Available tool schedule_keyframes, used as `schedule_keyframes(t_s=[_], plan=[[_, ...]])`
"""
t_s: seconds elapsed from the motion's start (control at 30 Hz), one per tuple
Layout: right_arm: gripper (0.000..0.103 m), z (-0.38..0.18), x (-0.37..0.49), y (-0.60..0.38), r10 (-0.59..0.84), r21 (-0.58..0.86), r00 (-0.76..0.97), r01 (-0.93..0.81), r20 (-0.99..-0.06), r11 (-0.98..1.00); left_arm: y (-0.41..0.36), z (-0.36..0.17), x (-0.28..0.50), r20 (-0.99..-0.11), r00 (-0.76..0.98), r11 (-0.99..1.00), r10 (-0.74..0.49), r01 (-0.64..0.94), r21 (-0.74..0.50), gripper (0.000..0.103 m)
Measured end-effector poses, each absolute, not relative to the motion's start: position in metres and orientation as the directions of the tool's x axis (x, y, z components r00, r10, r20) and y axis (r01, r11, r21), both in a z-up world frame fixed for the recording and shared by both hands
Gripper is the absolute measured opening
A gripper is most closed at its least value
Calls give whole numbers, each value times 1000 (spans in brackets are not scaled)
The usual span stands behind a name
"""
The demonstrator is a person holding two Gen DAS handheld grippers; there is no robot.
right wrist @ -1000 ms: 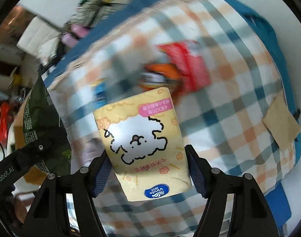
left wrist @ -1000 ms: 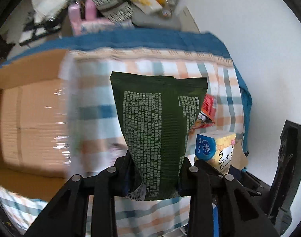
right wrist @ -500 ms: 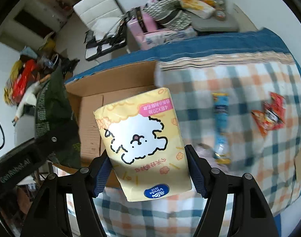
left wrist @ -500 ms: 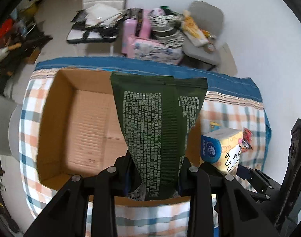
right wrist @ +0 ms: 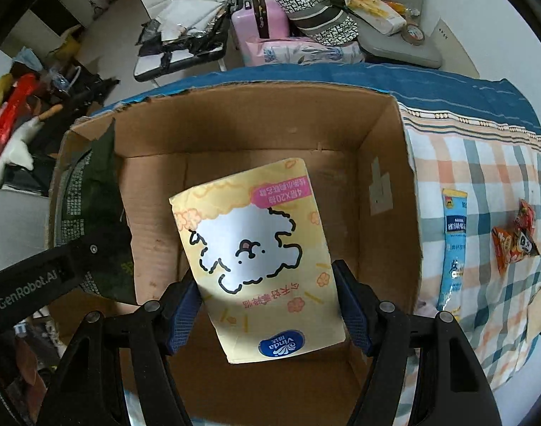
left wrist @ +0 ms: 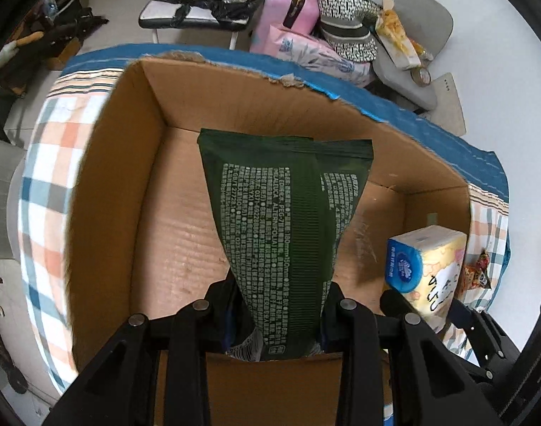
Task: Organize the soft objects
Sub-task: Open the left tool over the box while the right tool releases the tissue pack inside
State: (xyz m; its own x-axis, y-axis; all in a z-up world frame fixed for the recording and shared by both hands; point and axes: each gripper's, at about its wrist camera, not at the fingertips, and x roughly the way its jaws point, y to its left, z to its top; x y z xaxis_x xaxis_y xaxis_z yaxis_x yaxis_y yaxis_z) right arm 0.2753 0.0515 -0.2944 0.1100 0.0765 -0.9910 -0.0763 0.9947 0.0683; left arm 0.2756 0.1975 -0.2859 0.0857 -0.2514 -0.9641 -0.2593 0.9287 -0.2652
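My left gripper [left wrist: 281, 305] is shut on a dark green wipes pack [left wrist: 284, 220] and holds it over the open cardboard box [left wrist: 128, 163]. My right gripper [right wrist: 270, 301] is shut on a yellow tissue pack [right wrist: 256, 248] with a white dog drawing, also held over the box [right wrist: 387, 163]. The tissue pack shows at the right in the left wrist view [left wrist: 426, 266]. The green pack shows at the left in the right wrist view [right wrist: 89, 206]. The box floor below both packs is bare.
The box sits on a plaid cloth [right wrist: 490, 184] with a blue border. A blue sachet [right wrist: 454, 241] and red-orange snack packets [right wrist: 515, 238] lie on the cloth right of the box. Behind are a pink suitcase [right wrist: 259, 10], bags and chairs.
Both grippers have swung left from over the plaid cloth to over the cardboard box, and moved closer to it. Each still holds its pack.
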Motion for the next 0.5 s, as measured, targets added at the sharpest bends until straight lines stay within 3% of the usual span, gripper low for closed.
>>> schedule_keyframes(t_s=[0.3, 0.5], plan=[[72, -315, 298, 52, 9, 2, 132, -54, -991, 999, 187, -317, 307, -952, 31, 929, -306, -211, -305, 31], [72, -322, 314, 45, 14, 7, 147, -43, -989, 999, 177, -321, 319, -961, 22, 943, -275, -187, -274, 33]])
